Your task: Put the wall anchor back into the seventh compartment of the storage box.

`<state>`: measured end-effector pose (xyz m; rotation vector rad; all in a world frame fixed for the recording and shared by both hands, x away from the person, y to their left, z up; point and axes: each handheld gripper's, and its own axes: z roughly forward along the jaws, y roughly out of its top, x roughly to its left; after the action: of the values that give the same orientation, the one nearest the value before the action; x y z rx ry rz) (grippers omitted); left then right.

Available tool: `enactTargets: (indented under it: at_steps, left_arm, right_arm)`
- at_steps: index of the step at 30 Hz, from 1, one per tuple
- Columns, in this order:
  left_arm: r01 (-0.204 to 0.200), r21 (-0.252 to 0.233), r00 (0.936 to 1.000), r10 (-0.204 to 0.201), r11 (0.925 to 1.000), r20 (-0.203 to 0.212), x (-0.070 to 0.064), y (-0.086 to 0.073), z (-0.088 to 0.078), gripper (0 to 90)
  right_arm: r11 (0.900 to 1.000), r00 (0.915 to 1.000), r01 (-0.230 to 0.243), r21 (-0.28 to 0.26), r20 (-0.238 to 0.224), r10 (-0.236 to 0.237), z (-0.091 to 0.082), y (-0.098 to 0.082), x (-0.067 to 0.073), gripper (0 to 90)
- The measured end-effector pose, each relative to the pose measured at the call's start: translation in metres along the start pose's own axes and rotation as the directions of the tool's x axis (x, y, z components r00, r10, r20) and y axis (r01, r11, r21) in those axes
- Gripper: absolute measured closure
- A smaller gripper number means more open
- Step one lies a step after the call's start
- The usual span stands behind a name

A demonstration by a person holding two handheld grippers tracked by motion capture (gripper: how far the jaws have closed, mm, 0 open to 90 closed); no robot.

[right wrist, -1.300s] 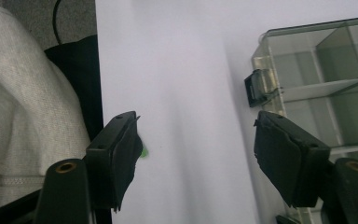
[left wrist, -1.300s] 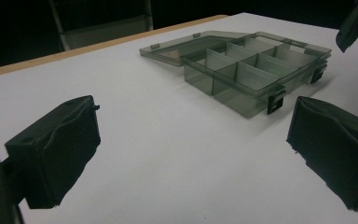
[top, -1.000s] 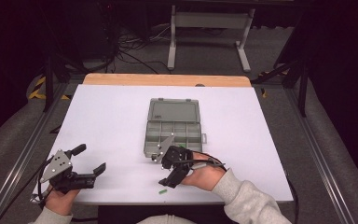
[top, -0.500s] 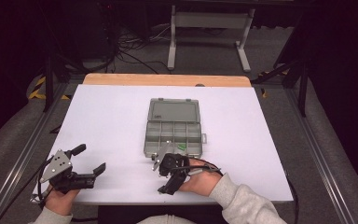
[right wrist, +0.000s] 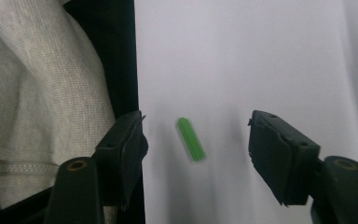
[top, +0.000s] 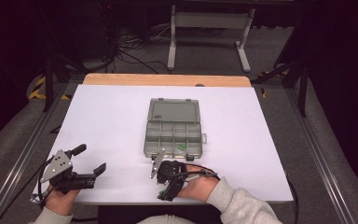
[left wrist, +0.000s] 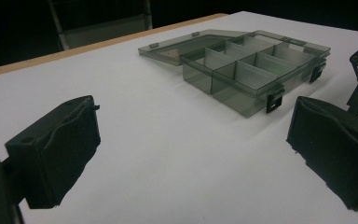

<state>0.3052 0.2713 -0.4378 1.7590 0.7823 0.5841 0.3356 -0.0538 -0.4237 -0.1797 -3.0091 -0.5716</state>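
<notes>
left tongs [top: 89, 161]: released, jaws wide apart, nothing between them, parked over bare surface at the near left corner; in the left gripper view they point toward the box, well apart from it
surface [top: 107, 121]: white, wooden strip at far edge
green plug [right wrist: 191, 139]: small ribbed green piece lying flat on the surface close to the near edge, just beside the person's grey sleeve [right wrist: 32, 88]
right tongs [right wrist: 196, 149]: released but part-way narrowed, jaws have just been closing, plug sits between them and no pad touches it yet; in the high view they hang near the front edge
key relation: plug lies straight ahead between the right jaws, slightly nearer the left-hand one in the right gripper view; long axis runs roughly along the jaws, tilted a little, so the pads would meet its long sides
nearer hand: right by far, left well apart
box [top: 174, 127]: clear grey compartment box, lid open flat behind it, just beyond the right tongs; green bits in a near right compartment
in the way: nothing between pads and plug; table edge and sleeve close on one side, judged tight but passable
</notes>
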Motion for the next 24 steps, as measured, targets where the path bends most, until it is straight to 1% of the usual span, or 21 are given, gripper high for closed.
enactTargets:
  at_steps: [2,7,9,10,12,13,14,16,20,24]
  left_arm:
    - [0.001,-0.005,1.0000,-0.001,1.0000,-0.002,-0.0004,-0.0002,0.0004,2.9]
    - [0.000,0.001,1.0000,0.000,1.0000,0.001,0.0001,-0.0002,0.0002,2.9]
    - [0.004,0.002,1.0000,-0.004,1.0000,0.002,0.0000,-0.0003,0.0002,2.9]
    - [0.004,0.000,1.0000,-0.004,1.0000,0.002,-0.0002,-0.0003,0.0004,2.9]
    - [0.000,-0.002,1.0000,0.000,1.0000,0.002,-0.0002,-0.0002,0.0006,2.9]
    - [0.000,-0.002,1.0000,0.000,1.0000,0.002,-0.0002,-0.0002,0.0006,2.9]
    - [0.003,0.000,1.0000,-0.003,1.0000,0.003,-0.0004,-0.0003,0.0006,2.9]
    - [0.003,0.000,1.0000,-0.003,1.0000,0.002,-0.0002,-0.0003,0.0005,2.9]
    - [0.004,0.000,1.0000,-0.004,1.0000,0.003,-0.0003,-0.0004,0.0006,2.9]
    - [0.005,0.003,1.0000,-0.005,1.0000,0.003,-0.0002,-0.0005,0.0006,2.9]
  right_arm:
    - [1.000,0.9999,0.010,0.007,0.008,-0.010,0.0010,0.0000,0.0010,42.0]
    - [1.000,0.9992,0.027,0.009,0.029,-0.027,0.0024,0.0006,0.0030,48.1]
    - [1.000,0.9991,0.029,0.012,0.031,-0.029,0.0022,0.0008,0.0034,51.8]
    - [0.999,0.9986,0.041,0.014,0.032,-0.042,0.0024,0.0009,0.0032,53.3]
    - [0.999,0.9983,0.045,0.016,0.036,-0.046,0.0033,0.0009,0.0043,57.0]
    - [0.999,0.9983,0.045,0.016,0.036,-0.046,0.0033,0.0009,0.0043,57.0]
    - [0.998,0.9977,0.057,0.025,0.035,-0.058,0.0037,0.0011,0.0047,59.7]
    - [0.997,0.9973,0.061,0.037,0.038,-0.063,0.0045,0.0013,0.0059,63.6]
    - [0.996,0.9951,0.084,0.043,0.049,-0.086,0.0058,0.0019,0.0065,71.6]
    - [0.995,0.9948,0.086,0.054,0.050,-0.089,0.0063,0.0022,0.0056,76.4]
